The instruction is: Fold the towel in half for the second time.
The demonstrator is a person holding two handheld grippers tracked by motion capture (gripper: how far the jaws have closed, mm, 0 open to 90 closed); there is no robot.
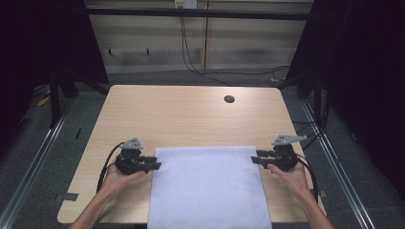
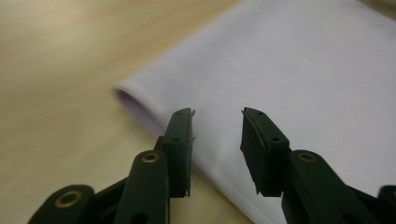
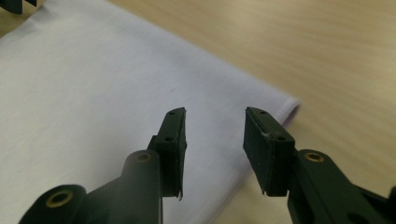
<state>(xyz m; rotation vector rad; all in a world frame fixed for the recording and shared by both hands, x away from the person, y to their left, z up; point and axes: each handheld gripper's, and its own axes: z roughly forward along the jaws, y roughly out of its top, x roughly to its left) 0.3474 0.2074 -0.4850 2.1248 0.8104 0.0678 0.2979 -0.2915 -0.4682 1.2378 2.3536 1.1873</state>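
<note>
Jaws spread on both sides: left gripper (image 1: 154, 163) and right gripper (image 1: 255, 157) flank the far corners of the flat pale-lilac folded cloth (image 1: 208, 187) on the light wooden table (image 1: 191, 117) (near edge overhanging). Risk: pinching just one layer, so the fold slips apart.

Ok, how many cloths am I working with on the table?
1. A single white cloth lies flat at the near middle of the table, between the left gripper and right gripper; layers beneath it could be hidden.
</note>
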